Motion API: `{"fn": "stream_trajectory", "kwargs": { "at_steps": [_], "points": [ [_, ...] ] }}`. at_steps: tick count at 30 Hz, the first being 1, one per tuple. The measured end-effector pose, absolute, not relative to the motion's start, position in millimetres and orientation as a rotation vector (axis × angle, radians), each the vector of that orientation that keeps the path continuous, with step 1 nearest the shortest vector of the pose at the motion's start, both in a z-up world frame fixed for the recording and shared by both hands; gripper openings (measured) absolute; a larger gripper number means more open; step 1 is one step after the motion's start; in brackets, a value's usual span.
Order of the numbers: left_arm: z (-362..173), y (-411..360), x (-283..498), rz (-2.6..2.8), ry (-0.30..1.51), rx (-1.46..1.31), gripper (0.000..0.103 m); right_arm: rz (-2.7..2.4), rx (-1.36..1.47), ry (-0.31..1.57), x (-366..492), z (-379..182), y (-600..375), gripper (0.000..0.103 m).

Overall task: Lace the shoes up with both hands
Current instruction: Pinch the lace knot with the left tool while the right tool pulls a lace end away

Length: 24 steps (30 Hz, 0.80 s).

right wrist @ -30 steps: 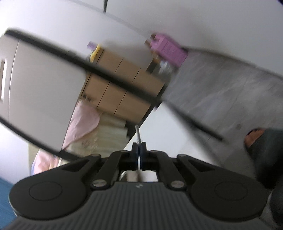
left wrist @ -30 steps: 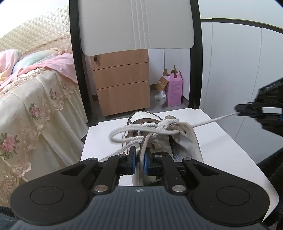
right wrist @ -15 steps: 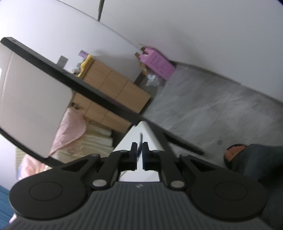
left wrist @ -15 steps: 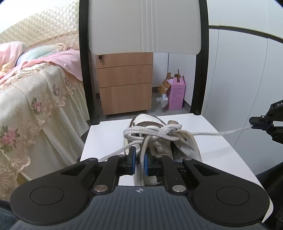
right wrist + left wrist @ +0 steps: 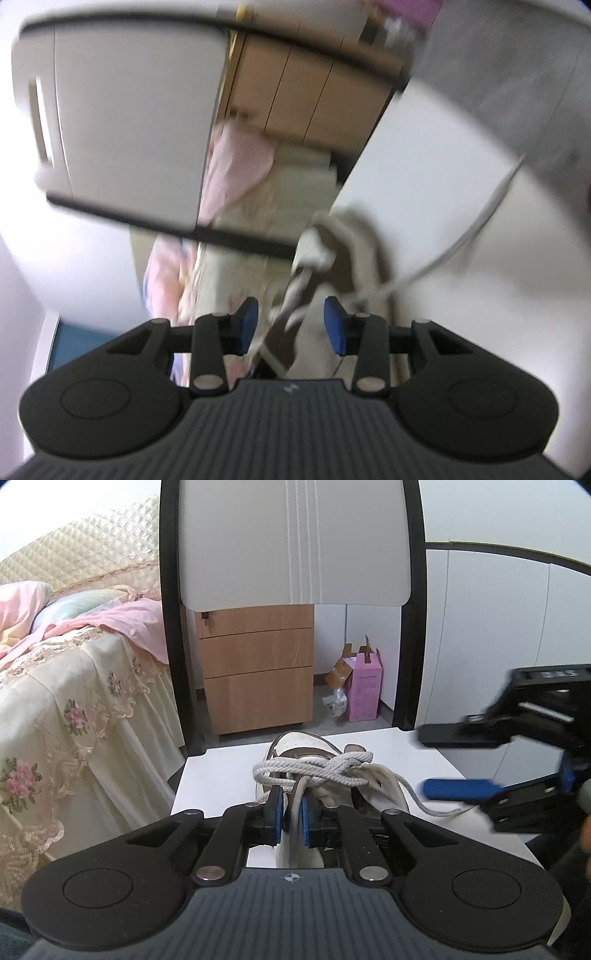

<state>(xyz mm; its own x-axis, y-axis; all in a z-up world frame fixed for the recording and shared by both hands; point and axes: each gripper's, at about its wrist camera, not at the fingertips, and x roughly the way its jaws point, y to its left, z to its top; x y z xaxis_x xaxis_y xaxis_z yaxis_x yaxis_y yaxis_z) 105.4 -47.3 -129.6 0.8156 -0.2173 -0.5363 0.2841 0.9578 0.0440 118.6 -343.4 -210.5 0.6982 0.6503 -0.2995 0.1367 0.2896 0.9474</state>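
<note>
One shoe [image 5: 325, 771] is what you've got here, a white one sitting on the white seat [image 5: 221, 771] just past your left gripper's [image 5: 291, 821] tips. Its lace [image 5: 314, 770] is bunched in a loose knot across the top, right ahead of those jaws, and one strand runs back down between the blue pads [image 5: 276, 814], which are squeezed nearly together on it. So your left is pinching lace. A loose lace end trails off to the right of the jaws across the seat, under your right gripper [image 5: 443, 762]. That one's coming in from the right side with its jaws opening and nothing pressed between them. In the right wrist view the picture's blurry, but the shoe [image 5: 354, 251] and knot sit just beyond the spread pads [image 5: 246, 319]. Farther out past the jaws: the chair back [image 5: 295, 542], a wooden drawer unit [image 5: 258, 672], a pink box [image 5: 364, 688], and a bed [image 5: 74, 686] off to the left.
</note>
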Motion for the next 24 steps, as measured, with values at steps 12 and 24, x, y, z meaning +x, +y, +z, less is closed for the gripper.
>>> {"fn": "stream_trajectory", "kwargs": {
  "at_steps": [12, 24],
  "points": [
    [-127.9, -45.9, 105.9, -0.280, 0.548, 0.118, 0.010, 0.285, 1.309, 0.780, 127.2, -232.6, -326.0, 0.003],
    [-128.6, -44.7, 106.2, -0.268, 0.556, 0.118, 0.010, 0.124, 1.164, 0.728, 113.4, -223.5, -356.7, 0.003]
  ]
}}
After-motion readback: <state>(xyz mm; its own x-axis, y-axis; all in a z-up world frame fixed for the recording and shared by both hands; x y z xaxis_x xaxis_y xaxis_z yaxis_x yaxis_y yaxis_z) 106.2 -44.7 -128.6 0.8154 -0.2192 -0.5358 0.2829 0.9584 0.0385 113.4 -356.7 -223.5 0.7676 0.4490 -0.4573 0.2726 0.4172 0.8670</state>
